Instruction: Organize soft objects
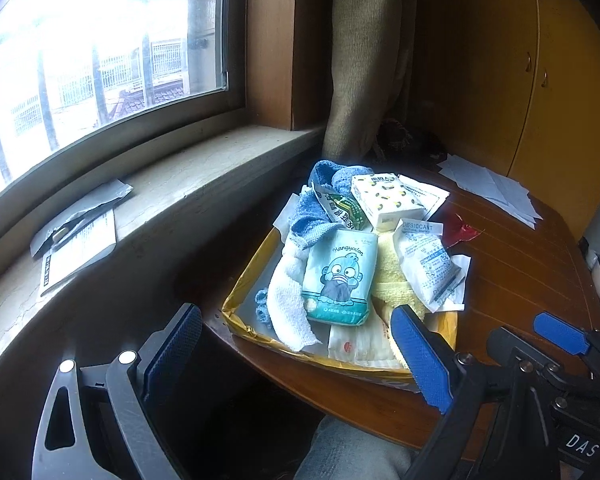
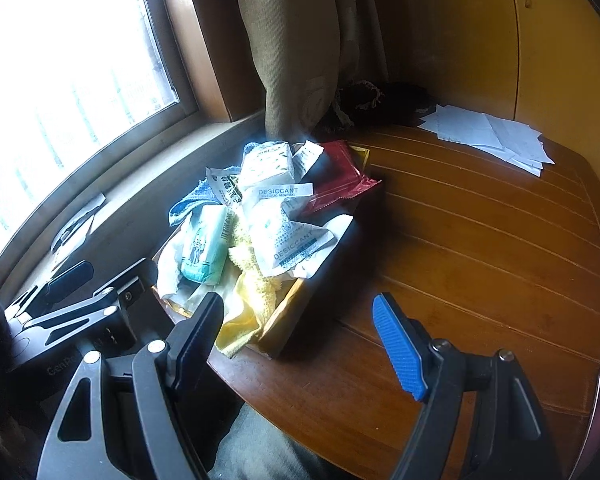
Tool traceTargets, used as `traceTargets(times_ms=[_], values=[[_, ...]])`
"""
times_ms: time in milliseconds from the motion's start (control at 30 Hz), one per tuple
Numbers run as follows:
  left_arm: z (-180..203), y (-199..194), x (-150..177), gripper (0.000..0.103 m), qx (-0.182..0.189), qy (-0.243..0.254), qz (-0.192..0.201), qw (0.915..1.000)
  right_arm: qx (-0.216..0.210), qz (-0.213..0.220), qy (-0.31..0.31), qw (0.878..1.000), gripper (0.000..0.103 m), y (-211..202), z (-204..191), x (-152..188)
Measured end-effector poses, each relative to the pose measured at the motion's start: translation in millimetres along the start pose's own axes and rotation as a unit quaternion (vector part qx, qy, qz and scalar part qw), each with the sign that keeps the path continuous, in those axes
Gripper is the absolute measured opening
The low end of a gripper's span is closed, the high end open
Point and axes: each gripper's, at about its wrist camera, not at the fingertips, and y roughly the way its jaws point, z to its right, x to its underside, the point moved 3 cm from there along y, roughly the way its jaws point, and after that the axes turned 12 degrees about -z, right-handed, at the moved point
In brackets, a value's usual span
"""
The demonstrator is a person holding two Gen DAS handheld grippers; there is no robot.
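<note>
Blue-padded left gripper [image 1: 300, 356] and right gripper [image 2: 300, 340] both gape wide, holding nothing, near the table's [image 2: 480, 240] front edge; the heaped tray's [image 1: 236, 300] bottom is buried.

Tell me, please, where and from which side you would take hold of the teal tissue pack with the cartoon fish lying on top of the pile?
I would pinch the teal tissue pack across its two long edges, coming from above and the near side. It lies face up on the white cloth, its sides exposed. The open left gripper already faces it.
</note>
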Motion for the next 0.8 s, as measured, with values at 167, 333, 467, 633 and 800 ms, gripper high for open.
traceTargets(times_ms=[167, 333, 467, 633, 800], values=[[-1.3, 11.7, -3.5, 0.097, -0.003, -0.005, -0.008, 1.0, 0.004, -0.006, 0.001, 1.0, 0.076, 9.1, 1.0, -5.2], [-4.1, 21.8, -8.2, 0.097, -0.007, -0.01, -0.013, 0.9998, -0.001, -0.011, -0.005, 1.0, 0.076, 17.6, -0.8, -11.8], [-6.0, 28.0, -12.3, 0.097, -0.008, -0.013, -0.015, 0.9998, -0.002, -0.013, -0.011, 1.0, 0.076, 23.5, -4.2, -16.4], [-5.3, 31.6, -14.9, 0.097, -0.005, -0.012, -0.013, 0.9998, 0.002, -0.01, -0.013, 1.0, 0.076, 26.7, -6.7, -19.6], [-6.3, 35.7, -17.1, 0.097, -0.002, -0.019, -0.016, 0.9997, -0.001, -0.014, -0.009, 1.0, 0.076, 29.9, -7.6, -21.1]])
